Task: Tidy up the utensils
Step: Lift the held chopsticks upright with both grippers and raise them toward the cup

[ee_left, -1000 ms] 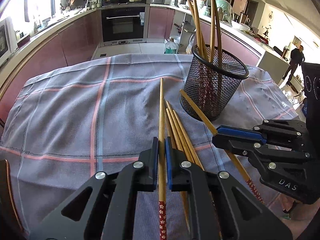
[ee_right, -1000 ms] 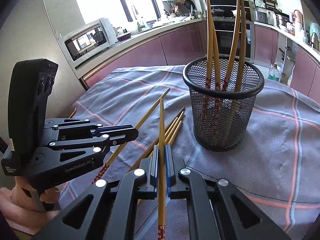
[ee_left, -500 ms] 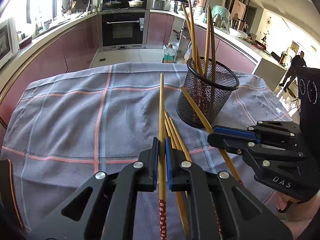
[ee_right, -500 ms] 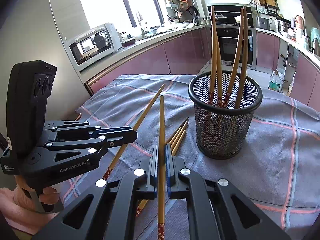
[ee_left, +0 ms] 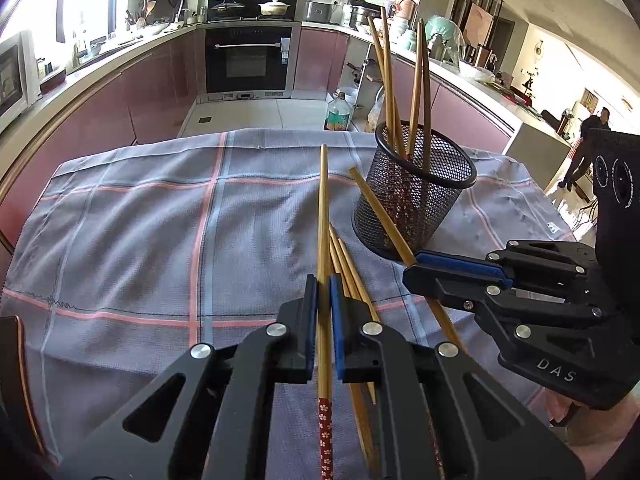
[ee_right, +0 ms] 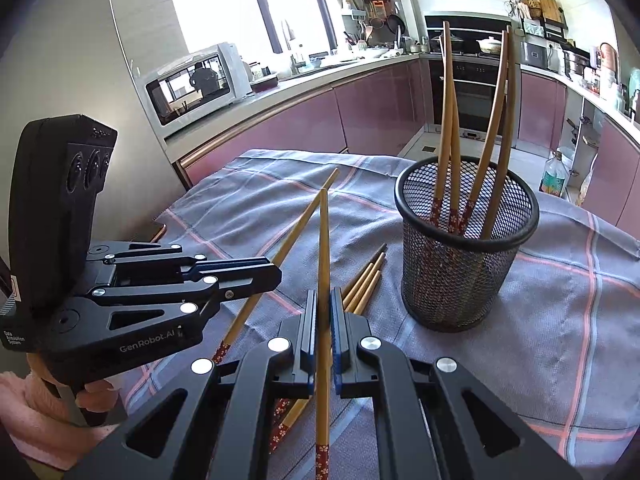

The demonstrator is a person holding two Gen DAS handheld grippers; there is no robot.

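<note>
In the left wrist view my left gripper [ee_left: 323, 282] is shut on a bamboo chopstick [ee_left: 323, 208], which points forward above the cloth. To its right, my right gripper [ee_left: 414, 270] is shut on a second chopstick [ee_left: 374, 204] that slants toward the black mesh cup [ee_left: 400, 208]. The right wrist view shows the same: right gripper [ee_right: 323, 294] clamping its chopstick [ee_right: 323, 240], and left gripper [ee_right: 276, 276] beside it with the other chopstick [ee_right: 300, 224]. The mesh cup [ee_right: 452, 280] stands upright with several chopsticks in it. A few loose chopsticks [ee_left: 346, 264] [ee_right: 366, 276] lie below the grippers.
A grey checked cloth [ee_left: 140, 220] covers the table, whose far edge drops to the kitchen floor. A dark flat object with a copper rim [ee_right: 154, 230] lies at the cloth's left edge. A plastic bottle [ee_left: 338, 114] stands on the floor beyond. A person [ee_left: 588, 140] stands far right.
Both grippers have risen a little with their chopsticks, so the cup and cloth sit lower in both views. Both stay shut.
</note>
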